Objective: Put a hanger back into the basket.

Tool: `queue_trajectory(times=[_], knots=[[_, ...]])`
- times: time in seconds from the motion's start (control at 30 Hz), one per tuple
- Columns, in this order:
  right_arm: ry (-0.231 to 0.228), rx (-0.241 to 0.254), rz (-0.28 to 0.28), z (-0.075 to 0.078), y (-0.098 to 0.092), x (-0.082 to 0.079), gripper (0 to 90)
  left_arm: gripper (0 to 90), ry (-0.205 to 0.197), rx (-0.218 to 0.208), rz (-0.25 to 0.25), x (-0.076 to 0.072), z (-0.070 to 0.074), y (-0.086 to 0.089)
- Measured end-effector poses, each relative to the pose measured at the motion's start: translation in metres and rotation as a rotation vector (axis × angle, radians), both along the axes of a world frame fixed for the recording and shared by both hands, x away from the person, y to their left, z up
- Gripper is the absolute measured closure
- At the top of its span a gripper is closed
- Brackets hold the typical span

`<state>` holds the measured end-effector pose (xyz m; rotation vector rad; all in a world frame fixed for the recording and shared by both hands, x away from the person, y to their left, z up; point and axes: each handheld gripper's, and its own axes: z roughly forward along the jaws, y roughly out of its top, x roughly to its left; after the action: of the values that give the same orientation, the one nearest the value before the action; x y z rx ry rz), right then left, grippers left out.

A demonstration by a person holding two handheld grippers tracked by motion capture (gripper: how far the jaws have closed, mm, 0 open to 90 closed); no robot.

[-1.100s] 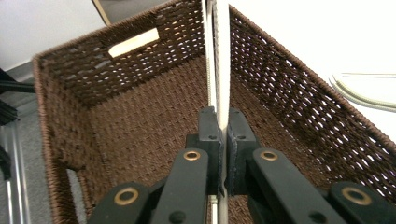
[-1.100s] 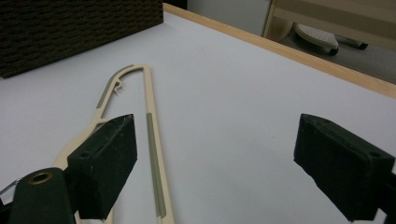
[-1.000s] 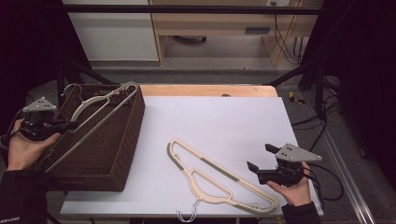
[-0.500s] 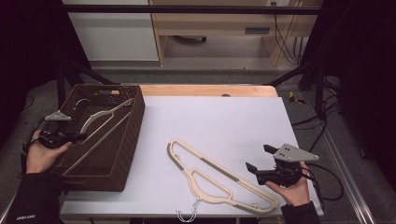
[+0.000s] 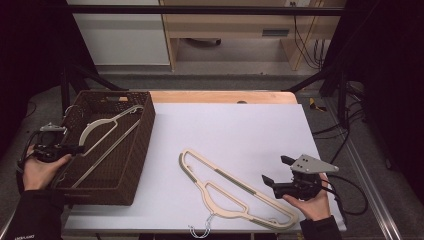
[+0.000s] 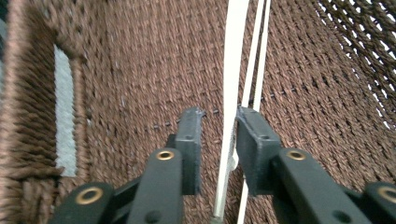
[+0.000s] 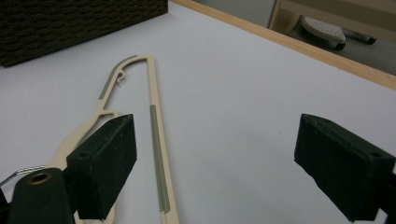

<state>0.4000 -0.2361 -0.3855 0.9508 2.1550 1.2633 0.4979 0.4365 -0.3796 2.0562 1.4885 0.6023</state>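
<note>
Counting the things on the white table [image 5: 235, 130] gives two hangers, one basket and two grippers. The brown woven basket [image 5: 131, 165] stands at the table's left end, and one pale hanger [image 5: 100, 125] lies inside it, its bar running slantwise along the basket floor. The left gripper [image 5: 70, 148] reaches in over the basket's left wall, held by the person's left hand [image 5: 37, 167]. In the left gripper view its two black jaws have just been opening; they now stand a little apart with the hanger's thin white bar [image 6: 232, 93] running up between them. The bar lies close against the right-hand pad, and a gap shows between it and the other pad, so the grip looks let go.

The second hanger [image 5: 225, 187], cream with grey-green strips and a metal hook [image 5: 202, 231] at its near end, lies flat on the bare table, well apart from the basket. The right gripper [image 5: 274, 172] rests in the person's right hand [image 5: 310, 202] just beside this hanger's near right end. In the right gripper view its jaws stand wide with nothing between them, and the cream hanger [image 7: 156, 154] lies on the table under the left-hand jaw.
</note>
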Motion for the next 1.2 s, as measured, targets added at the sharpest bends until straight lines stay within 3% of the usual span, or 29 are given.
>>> queue_trajectory(times=[0.07,0.17,0.33,0.37,0.4,0.47,0.5,0.53,0.57,0.6,0.7,0.83,0.87,1.0,1.2], knots=[[0.000,0.001,0.000,0.000,0.000,0.000,13.1,62.8,-0.005,0.003,0.003,-0.001,0.002,0.001],[0.000,-0.001,0.002,0.000,0.000,0.000,13.0,57.4,-0.070,-0.036,0.031,-0.010,0.010,0.006],[-0.001,0.002,-0.003,0.000,-0.001,0.000,13.0,50.9,-0.160,-0.050,0.034,-0.029,0.023,0.001],[-0.002,0.002,-0.002,0.000,-0.001,0.000,13.0,49.7,-0.160,-0.050,0.034,-0.029,0.023,0.001],[-0.001,0.003,-0.002,0.000,-0.001,0.000,12.9,48.2,-0.208,-0.075,0.007,-0.039,0.028,-0.004],[0.000,0.005,-0.002,0.000,-0.001,0.000,12.9,45.7,-0.250,-0.088,-0.028,-0.049,0.035,-0.011],[0.000,0.005,-0.002,0.000,-0.001,0.000,12.9,44.1,-0.250,-0.088,-0.028,-0.049,0.035,-0.011],[-0.001,0.008,-0.001,0.000,-0.001,0.000,12.8,42.5,-0.297,-0.120,-0.061,-0.058,0.040,-0.020],[-0.001,0.008,-0.001,0.000,-0.001,0.000,12.8,40.6,-0.297,-0.120,-0.061,-0.058,0.040,-0.020],[-0.002,0.012,0.000,0.000,-0.001,0.000,12.8,38.4,-0.330,-0.158,-0.106,-0.065,0.045,-0.031],[-0.003,0.016,0.000,0.000,-0.001,0.000,12.7,33.4,-0.371,-0.207,-0.173,-0.074,0.048,-0.052],[-0.004,0.021,-0.002,0.000,-0.001,-0.001,12.4,24.6,-0.399,-0.256,-0.264,-0.083,0.047,-0.083],[-0.004,0.021,-0.002,0.000,-0.001,-0.001,12.4,21.9,-0.399,-0.256,-0.264,-0.083,0.047,-0.083],[-0.004,0.019,0.002,0.000,0.000,-0.002,12.2,13.9,-0.393,-0.280,-0.374,-0.090,0.041,-0.124],[0.000,0.011,0.009,0.000,0.000,-0.004,11.8,9.8,-0.389,-0.265,-0.473,-0.100,0.034,-0.168]])
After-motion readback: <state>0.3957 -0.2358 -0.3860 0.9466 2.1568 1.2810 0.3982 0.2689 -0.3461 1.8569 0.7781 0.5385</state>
